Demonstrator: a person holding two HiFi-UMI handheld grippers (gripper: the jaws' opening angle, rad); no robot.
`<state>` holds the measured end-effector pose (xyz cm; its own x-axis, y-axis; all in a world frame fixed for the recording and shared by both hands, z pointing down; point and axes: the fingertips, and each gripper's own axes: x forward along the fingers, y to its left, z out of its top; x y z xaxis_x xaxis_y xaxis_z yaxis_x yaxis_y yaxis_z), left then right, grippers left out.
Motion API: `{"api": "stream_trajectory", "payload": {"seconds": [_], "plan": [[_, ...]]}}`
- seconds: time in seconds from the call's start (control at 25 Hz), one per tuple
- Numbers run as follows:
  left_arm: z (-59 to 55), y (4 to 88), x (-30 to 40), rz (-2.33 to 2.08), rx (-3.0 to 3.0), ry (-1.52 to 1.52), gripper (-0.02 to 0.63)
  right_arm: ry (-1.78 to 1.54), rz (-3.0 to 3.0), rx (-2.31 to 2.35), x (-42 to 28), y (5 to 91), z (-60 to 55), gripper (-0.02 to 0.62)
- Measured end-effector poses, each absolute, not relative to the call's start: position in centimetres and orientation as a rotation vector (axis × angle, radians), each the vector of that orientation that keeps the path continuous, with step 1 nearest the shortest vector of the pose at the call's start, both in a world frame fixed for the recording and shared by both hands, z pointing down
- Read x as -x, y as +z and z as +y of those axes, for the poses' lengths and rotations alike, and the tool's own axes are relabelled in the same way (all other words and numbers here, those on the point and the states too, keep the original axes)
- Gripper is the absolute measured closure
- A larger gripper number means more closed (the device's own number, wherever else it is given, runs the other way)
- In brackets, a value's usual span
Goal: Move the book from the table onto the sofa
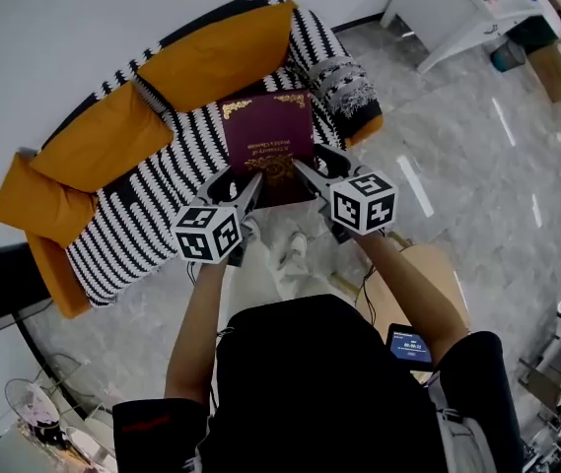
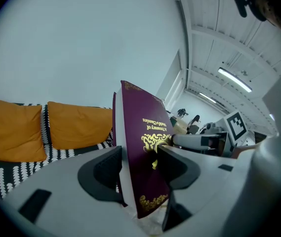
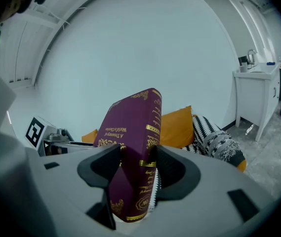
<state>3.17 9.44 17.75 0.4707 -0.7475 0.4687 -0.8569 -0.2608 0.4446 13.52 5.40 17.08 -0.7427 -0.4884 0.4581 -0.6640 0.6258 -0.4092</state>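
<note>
A maroon book (image 1: 268, 138) with gold lettering is held flat above the striped seat of the sofa (image 1: 142, 227). My left gripper (image 1: 250, 191) is shut on the book's near left edge, and my right gripper (image 1: 302, 174) is shut on its near right edge. In the left gripper view the book (image 2: 142, 147) stands between the jaws, cover side showing. The right gripper view shows the book (image 3: 133, 147) spine-on, clamped between both jaws, with the orange cushions behind it.
Two orange back cushions (image 1: 211, 55) and an orange arm cushion (image 1: 34, 205) line the sofa. A patterned pillow (image 1: 349, 89) lies at its right end. A white desk (image 1: 462, 8) stands far right. Grey marble floor (image 1: 477, 175) surrounds the sofa.
</note>
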Motion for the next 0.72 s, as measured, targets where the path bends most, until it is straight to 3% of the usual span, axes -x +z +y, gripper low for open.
{"api": "stream_trajectory", "payload": {"seconds": [0.44, 0.72], "plan": [[5.0, 19.0, 2.0, -1.279, -2.043, 0.24, 0.37, 0.881, -2.493, -0.962, -8.5, 18.3, 1.2, 0.353], [2.3, 24.2, 4.4, -1.232, -2.019, 0.26, 0.37, 0.928, -2.435, -0.963, -6.1, 23.6, -1.4, 0.353]]}}
